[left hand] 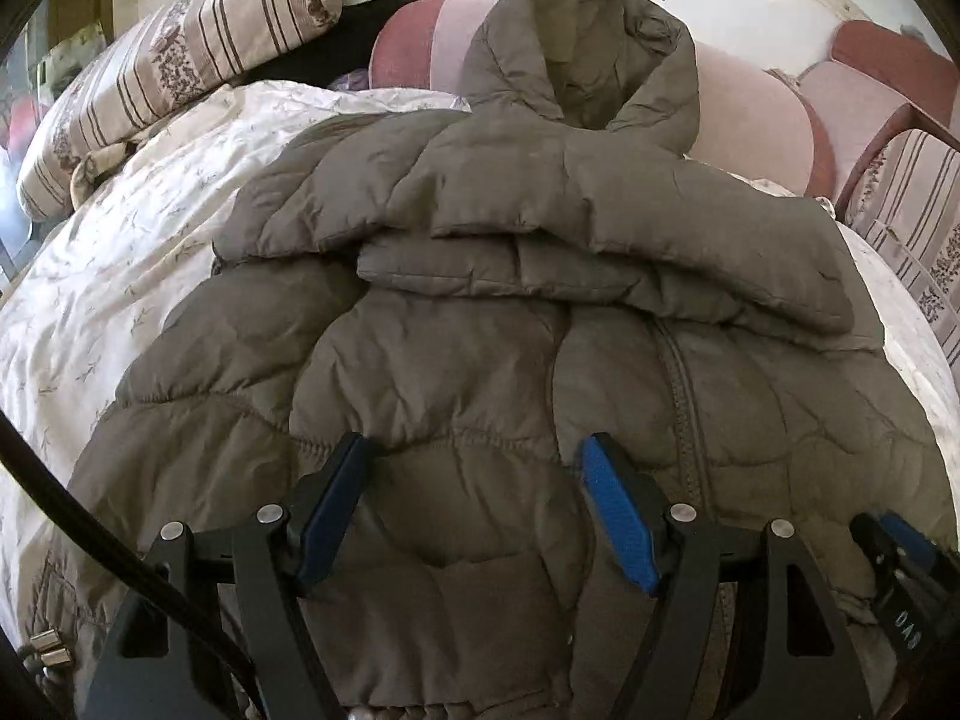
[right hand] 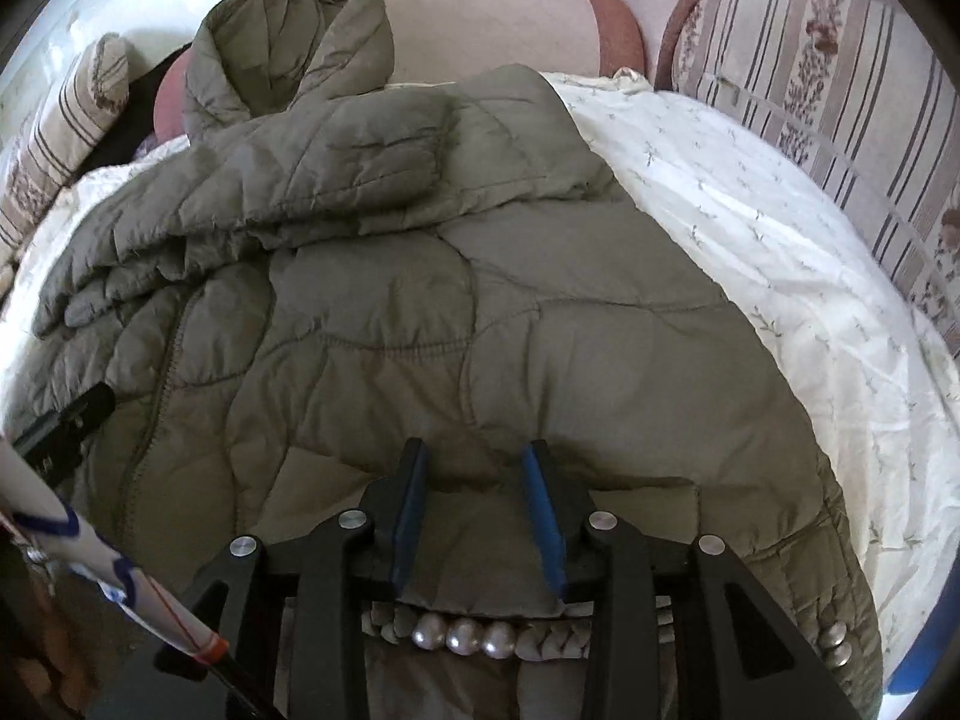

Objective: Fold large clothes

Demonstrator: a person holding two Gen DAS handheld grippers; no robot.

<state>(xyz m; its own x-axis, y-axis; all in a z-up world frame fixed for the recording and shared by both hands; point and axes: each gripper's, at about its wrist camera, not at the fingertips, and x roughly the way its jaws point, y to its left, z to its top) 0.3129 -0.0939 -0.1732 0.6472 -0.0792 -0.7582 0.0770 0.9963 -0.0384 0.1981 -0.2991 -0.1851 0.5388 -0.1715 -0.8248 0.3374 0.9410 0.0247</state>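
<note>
An olive quilted hooded jacket (left hand: 480, 312) lies front up on a white flowered bedsheet (left hand: 150, 252), hood (left hand: 576, 60) toward the wall. Both sleeves are folded across the chest (right hand: 336, 162). My left gripper (left hand: 477, 447) hovers open over the jacket's lower left half, beside the zip, with nothing pinched between its blue pads (left hand: 612, 510). My right gripper (right hand: 474, 453) stands open over the lower right half, near the hem with its pearl beads (right hand: 462, 639), its pads apart and pressing on nothing. Each gripper shows at the edge of the other's view: the right gripper (left hand: 900, 546), the left gripper (right hand: 66, 426).
Striped flowered pillows (left hand: 180, 72) lie at the bed's left and a matching cushion (right hand: 828, 78) at the right. Pink bolsters (left hand: 750, 114) line the white wall behind the hood. A black cable (left hand: 78, 522) crosses the lower left of the left wrist view.
</note>
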